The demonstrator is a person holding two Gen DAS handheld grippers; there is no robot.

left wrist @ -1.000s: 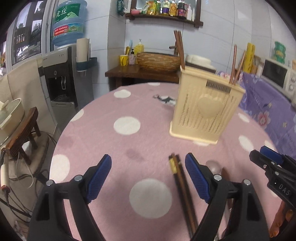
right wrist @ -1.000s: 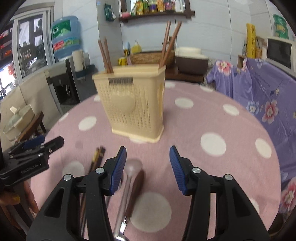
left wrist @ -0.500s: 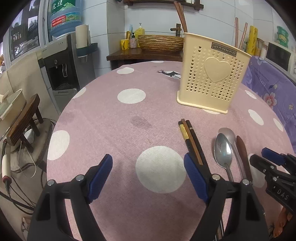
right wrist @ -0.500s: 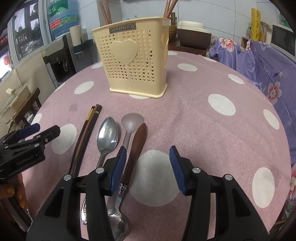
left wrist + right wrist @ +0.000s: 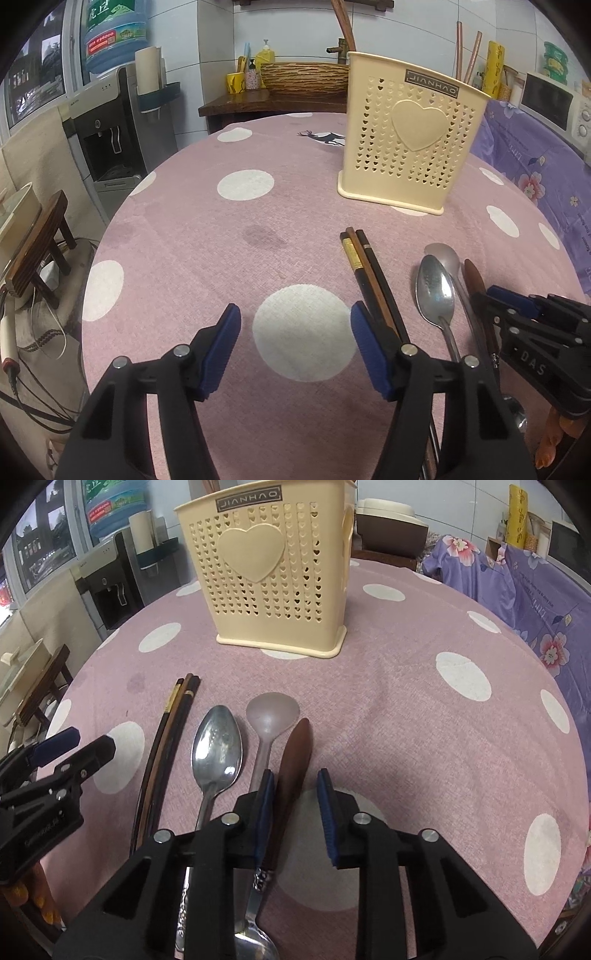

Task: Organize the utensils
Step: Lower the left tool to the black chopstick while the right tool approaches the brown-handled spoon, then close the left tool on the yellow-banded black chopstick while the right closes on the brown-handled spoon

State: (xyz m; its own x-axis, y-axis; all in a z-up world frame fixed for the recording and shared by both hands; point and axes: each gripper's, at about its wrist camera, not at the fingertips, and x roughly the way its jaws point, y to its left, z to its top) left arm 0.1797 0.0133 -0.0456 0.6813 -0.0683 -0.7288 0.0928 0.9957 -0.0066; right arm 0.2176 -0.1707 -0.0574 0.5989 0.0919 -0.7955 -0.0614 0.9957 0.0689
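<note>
A cream perforated utensil holder stands on the pink dotted tablecloth with chopsticks upright in it. In front of it lie three dark chopsticks, a steel spoon, a translucent spoon and a brown wooden-handled utensil. My right gripper has its jaws closing around the brown handle, with a gap still showing on the right side. My left gripper is closing over bare cloth, and the chopsticks run under its right finger.
The round table's edge drops off at the left toward a water dispenser and a small wooden stool. A purple floral cloth covers furniture at the right. A wooden side table with a basket stands behind.
Both grippers have come down closer to the table. The right jaws have narrowed around the brown handle. The left jaws have narrowed a little beside the chopsticks.
</note>
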